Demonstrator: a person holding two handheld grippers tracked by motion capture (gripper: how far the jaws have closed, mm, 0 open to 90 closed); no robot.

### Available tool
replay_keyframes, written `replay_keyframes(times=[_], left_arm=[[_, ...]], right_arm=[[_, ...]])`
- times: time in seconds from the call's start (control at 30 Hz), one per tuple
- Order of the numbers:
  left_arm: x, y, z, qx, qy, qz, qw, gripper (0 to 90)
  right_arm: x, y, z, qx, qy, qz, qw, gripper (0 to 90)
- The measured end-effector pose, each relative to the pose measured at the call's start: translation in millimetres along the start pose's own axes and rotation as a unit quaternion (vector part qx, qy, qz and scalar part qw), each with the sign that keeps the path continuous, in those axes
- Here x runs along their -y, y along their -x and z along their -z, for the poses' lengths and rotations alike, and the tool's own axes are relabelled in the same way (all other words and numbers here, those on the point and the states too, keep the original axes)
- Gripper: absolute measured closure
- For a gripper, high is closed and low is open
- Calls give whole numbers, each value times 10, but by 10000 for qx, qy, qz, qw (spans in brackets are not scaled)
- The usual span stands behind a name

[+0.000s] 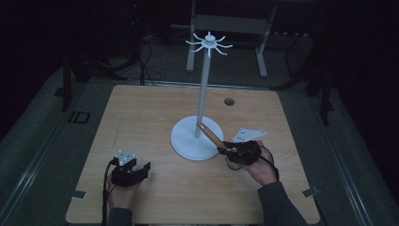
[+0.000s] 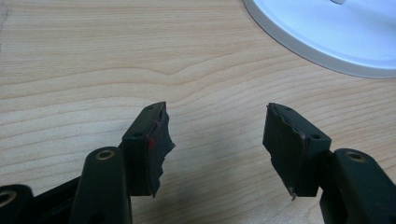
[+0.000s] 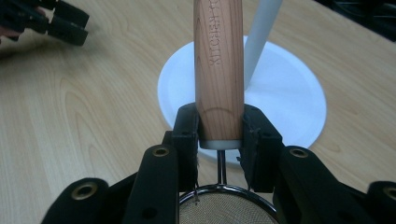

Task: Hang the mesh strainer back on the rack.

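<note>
From the high view I see my right gripper point(image 1: 225, 149) holding a strainer's wooden handle point(image 1: 210, 134) over the white stand point(image 1: 197, 137). In the left gripper view, my left gripper point(image 2: 217, 140) gapes empty above the table point(image 2: 84, 60). In the right gripper view the jaws pinch the handle — mesh bowl point(image 3: 226, 207) below.
</note>
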State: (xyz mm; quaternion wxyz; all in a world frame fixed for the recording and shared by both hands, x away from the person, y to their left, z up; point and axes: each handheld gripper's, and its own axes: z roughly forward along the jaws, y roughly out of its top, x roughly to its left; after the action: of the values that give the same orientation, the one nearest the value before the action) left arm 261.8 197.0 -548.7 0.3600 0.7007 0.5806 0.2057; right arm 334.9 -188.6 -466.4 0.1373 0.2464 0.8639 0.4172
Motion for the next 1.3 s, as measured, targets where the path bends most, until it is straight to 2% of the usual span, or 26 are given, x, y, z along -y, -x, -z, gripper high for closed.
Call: replay_keyframes(times=[0.43, 0.53, 0.57, 0.97, 1.0, 1.3], left_arm=[[-1, -4, 3, -3, -8, -19, 10000, 407], [-2, -6, 3, -4, -12, -26, 10000, 408], [-1, -4, 3, 2, -2, -13, 10000, 408], [-1, -5, 4, 1, 0, -13, 10000, 408], [-1, -5, 4, 2, 1, -13, 10000, 407], [-2, -5, 3, 3, -1, -10, 10000, 407]], right_arm=[[-100, 45, 98, 183, 470, -205, 9985, 698], [-106, 45, 103, 199, 500, -224, 9983, 698], [-123, 48, 115, 229, 606, -296, 9975, 698], [-191, 44, 169, 388, 893, -440, 9943, 698], [-209, 44, 186, 460, 979, -504, 9929, 698], [-262, 40, 226, 609, 1199, -650, 9888, 698]])
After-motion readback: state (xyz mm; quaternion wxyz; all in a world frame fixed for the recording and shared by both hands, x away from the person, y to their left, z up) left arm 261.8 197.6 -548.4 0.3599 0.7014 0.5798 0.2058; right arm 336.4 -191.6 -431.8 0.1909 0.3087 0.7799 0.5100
